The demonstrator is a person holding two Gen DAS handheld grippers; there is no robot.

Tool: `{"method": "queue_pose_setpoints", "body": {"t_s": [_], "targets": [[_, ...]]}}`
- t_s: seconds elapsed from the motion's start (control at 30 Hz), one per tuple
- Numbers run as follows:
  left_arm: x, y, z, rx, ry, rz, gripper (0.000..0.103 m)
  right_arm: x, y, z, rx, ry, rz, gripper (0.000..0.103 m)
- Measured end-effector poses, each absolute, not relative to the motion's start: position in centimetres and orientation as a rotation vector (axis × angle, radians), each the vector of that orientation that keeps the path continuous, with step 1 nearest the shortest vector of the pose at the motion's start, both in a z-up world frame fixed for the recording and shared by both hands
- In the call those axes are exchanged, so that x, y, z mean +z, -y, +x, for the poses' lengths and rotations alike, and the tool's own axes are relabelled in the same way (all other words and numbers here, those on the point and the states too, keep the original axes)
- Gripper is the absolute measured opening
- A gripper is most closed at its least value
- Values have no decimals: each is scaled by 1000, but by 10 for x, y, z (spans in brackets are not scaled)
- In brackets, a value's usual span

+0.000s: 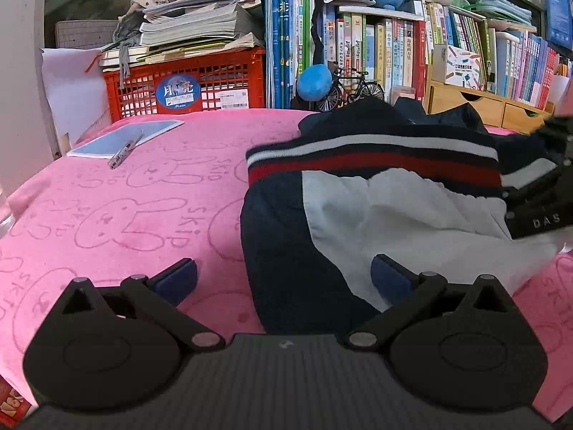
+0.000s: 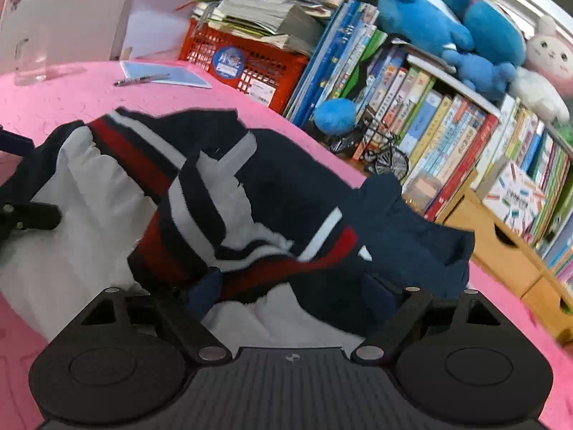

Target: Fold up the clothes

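Observation:
A navy jacket (image 1: pixel 358 215) with white lining and red-and-white striped ribbed bands lies crumpled on the pink rabbit-print cover (image 1: pixel 125 215). My left gripper (image 1: pixel 284 279) is open low over the cover, and the jacket's navy near edge lies between its blue pads without being pressed. In the right wrist view the jacket (image 2: pixel 286 186) is bunched up. My right gripper (image 2: pixel 290 292) stands wide open over it, with a fold of striped band and white lining between its fingers. The right gripper's black frame (image 1: pixel 537 211) rests on the lining at the right edge.
A blue notebook (image 1: pixel 125 138) with a pen lies at the far left of the cover. A red crate (image 1: pixel 186 82) stacked with papers and a bookshelf (image 1: pixel 394 53) with blue plush toys stand behind. A model bicycle (image 2: pixel 386 154), wooden drawers (image 2: pixel 501 251) and a clear glass (image 2: pixel 28 68) are nearby.

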State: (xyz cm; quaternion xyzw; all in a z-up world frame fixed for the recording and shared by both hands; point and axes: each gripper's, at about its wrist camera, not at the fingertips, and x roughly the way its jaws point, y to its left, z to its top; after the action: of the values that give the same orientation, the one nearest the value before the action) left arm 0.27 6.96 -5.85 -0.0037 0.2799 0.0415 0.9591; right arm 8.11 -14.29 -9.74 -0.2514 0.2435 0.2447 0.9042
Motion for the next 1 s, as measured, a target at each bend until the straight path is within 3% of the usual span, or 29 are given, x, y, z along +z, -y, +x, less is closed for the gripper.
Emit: {"method": "queue_pose_setpoints", "body": {"t_s": [0.2,0.23,0.3,0.33,0.37,0.6,0.7,0.73,0.77,0.83,0.93,1.0], "targets": [[-60,-71,3,80,-561,-10,103,-84,168,104,493,-562,-298,86],[-60,-71,4,80,-560,-10,103,-87,170,111,492,-593,-275,79],[-60,-71,4,79,-559,-11,103,-92,174,122,509,-642,-196,53],[-60,-71,3,78,-558,-11,103,-92,175,124,506,-653,-173,33],[-60,-72,3,78,-558,-11,103,-90,175,123,486,-649,-177,19],[-60,-72,3,76,-557,-12,103,-50,221,121,250,-438,-70,16],[-60,-72,3,72,-557,-12,103,-38,249,129,219,-368,32,26],[-61,-72,3,71,-557,-12,103,-36,258,131,231,-362,58,42],[-61,-72,3,71,-557,-12,103,-34,266,132,243,-362,86,69],[-61,-72,3,71,-557,-12,103,-31,280,135,273,-375,120,92],[-61,-73,3,70,-558,-12,103,-34,289,143,353,-448,53,100],[-61,-73,3,69,-558,-12,103,-40,291,149,395,-512,-20,100]]}}
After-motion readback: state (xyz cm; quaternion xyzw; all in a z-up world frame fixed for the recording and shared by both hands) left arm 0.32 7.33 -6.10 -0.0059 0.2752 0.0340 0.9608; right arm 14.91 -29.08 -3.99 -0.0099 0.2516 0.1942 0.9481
